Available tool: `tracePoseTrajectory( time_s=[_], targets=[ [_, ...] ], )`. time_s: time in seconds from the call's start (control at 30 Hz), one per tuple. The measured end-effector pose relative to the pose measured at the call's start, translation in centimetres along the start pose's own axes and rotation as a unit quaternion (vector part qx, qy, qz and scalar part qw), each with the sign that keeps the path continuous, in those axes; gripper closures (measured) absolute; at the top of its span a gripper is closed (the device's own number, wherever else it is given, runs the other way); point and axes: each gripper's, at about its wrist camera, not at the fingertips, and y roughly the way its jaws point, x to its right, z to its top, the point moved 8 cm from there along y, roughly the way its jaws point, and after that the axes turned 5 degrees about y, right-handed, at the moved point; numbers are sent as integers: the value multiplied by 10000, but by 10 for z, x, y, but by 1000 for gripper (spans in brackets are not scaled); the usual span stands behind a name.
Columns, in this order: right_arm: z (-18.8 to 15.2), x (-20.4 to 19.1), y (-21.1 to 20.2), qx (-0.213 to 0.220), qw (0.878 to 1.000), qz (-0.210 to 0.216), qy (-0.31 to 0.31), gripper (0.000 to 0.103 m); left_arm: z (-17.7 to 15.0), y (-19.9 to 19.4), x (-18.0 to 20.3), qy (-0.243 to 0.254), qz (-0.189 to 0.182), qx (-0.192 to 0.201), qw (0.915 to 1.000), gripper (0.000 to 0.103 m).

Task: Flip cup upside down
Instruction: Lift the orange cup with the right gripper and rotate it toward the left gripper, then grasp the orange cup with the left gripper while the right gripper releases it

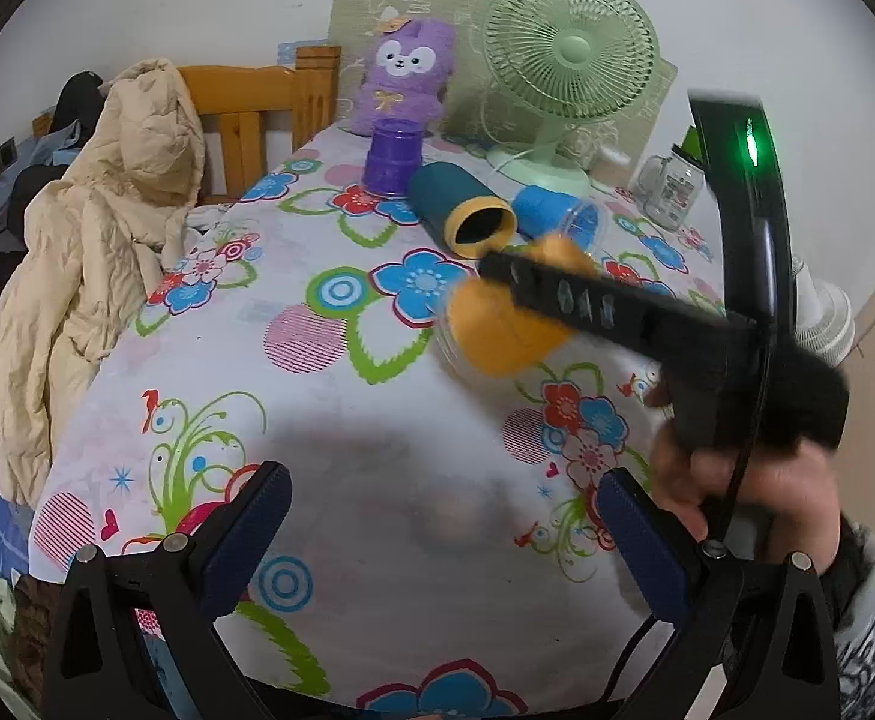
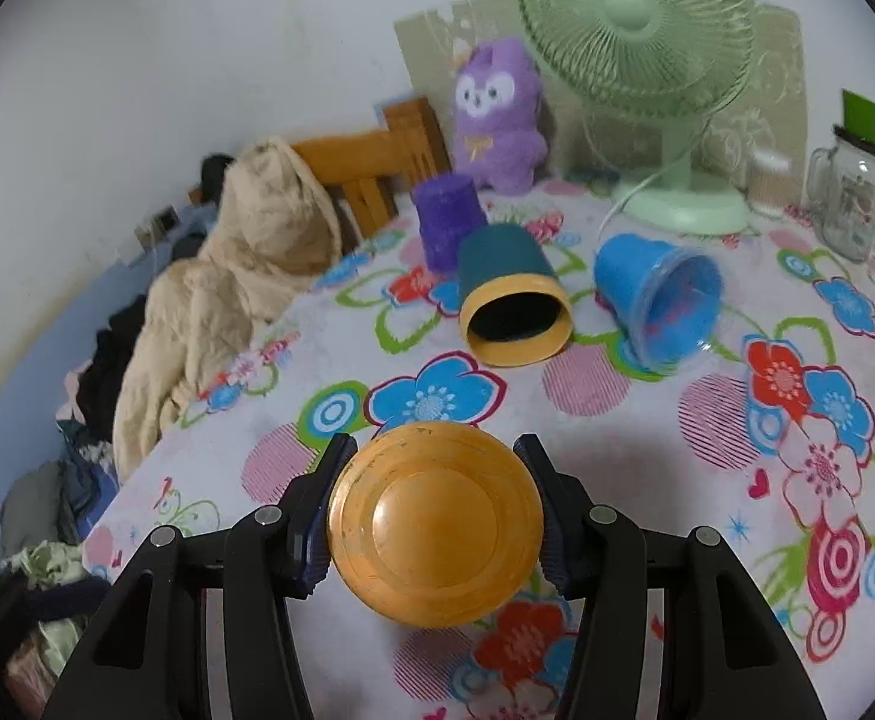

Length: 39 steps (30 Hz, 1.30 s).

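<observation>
My right gripper [image 2: 434,483] is shut on an orange cup [image 2: 434,525], whose base faces the camera, held just above the flowered table [image 2: 647,450]. In the left wrist view the same cup [image 1: 500,330] is tilted in the air with the right gripper [image 1: 533,285] clamped across it. My left gripper [image 1: 443,510] is open and empty above the near part of the table [image 1: 317,420]. A dark green cup with a yellow rim [image 2: 512,306] and a blue cup [image 2: 659,306] lie on their sides. A purple cup [image 2: 446,219] stands upside down behind them.
A green desk fan [image 2: 641,60], a purple plush toy [image 2: 497,120] and a glass jar [image 2: 848,198] stand at the back of the table. A wooden chair [image 1: 251,114] with a beige jacket [image 1: 95,240] stands at the left edge.
</observation>
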Motion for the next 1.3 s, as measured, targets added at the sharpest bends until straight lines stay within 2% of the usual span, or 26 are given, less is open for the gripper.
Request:
tracePoseTrajectory(
  time_s=[0.2,0.3,0.4,0.6,0.83,1.07,1.13,1.2,1.3],
  targets=[
    [-26,8,-35,64,10000,-71,3,46,-1,10,0,-29,-80,-106,9999,0],
    [-43,13,-41,-56,9995,-300,-45,46,-3,14,5,1,-148,-155,9998,0],
    [-54,16,-43,-118,9995,-301,2,46,-4,15,10,76,-155,-175,9997,0],
    [-50,22,-51,86,9986,-509,137,28,-3,12,10,66,-115,-141,9998,0],
    [-51,28,-73,199,9990,-256,317,28,1,8,13,36,-75,-87,9999,0],
    [-52,42,-103,400,9979,-241,454,27,7,5,40,182,-216,-41,9996,0],
    [-52,50,-109,457,9972,-266,520,25,9,6,45,193,-208,-30,9996,0],
    [-53,63,-115,508,9960,-404,610,17,11,11,51,223,-201,-71,9995,0],
    [-56,78,-123,584,9948,-436,709,16,11,16,57,234,-184,-134,9995,0]
  ],
)
